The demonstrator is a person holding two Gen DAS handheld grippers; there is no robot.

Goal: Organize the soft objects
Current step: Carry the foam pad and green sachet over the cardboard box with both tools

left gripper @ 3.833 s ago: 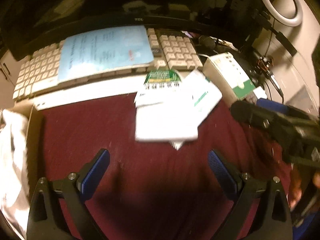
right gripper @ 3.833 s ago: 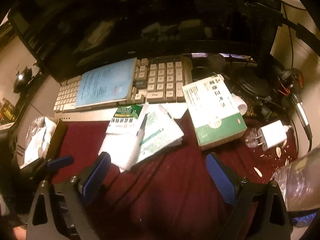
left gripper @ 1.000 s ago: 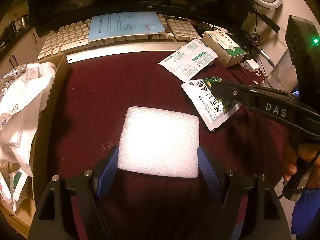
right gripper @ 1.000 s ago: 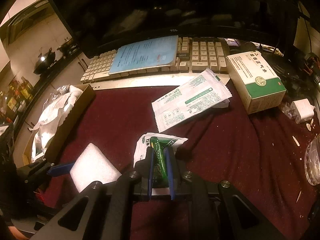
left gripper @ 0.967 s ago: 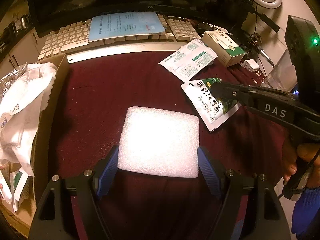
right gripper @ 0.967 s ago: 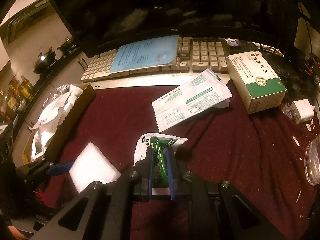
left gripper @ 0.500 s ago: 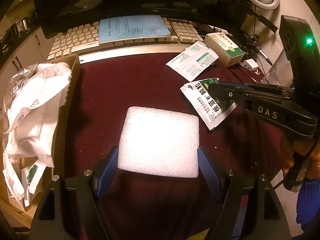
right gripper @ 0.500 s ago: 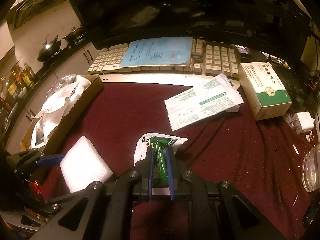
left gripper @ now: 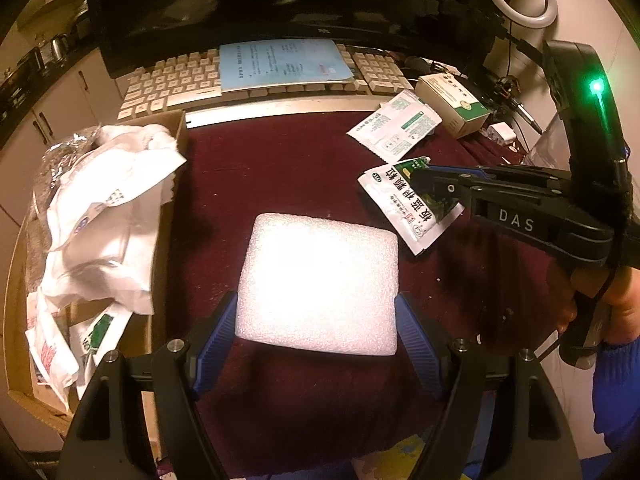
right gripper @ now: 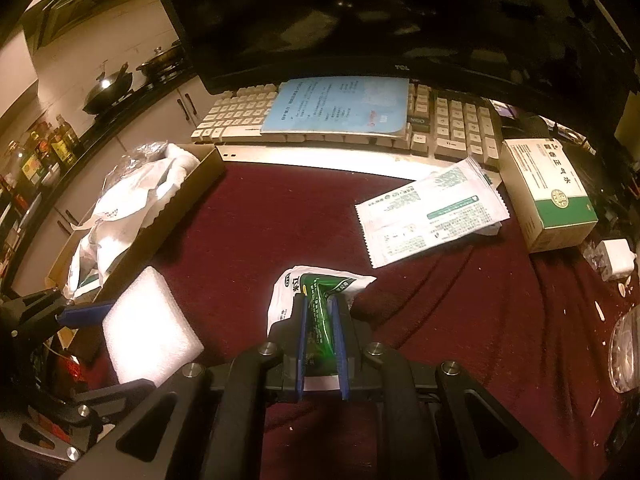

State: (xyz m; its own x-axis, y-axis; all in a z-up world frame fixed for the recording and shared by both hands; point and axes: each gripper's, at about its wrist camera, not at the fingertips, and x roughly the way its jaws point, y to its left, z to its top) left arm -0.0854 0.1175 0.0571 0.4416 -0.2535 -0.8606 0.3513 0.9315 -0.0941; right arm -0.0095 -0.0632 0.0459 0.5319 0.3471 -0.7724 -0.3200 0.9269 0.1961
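cardboard box (left gripper: 168,216) nearer, full of packets (left gripper: 104,216)

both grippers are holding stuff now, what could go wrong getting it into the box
The left gripper grips only the near end of the white foam block, so the block might pivot or slip out on the way.

The cardboard box is already heaped with white bags above its rim, so added items may slide off.

The right gripper pinches the green sachet across its crumpled middle; the slick pack could slide free.
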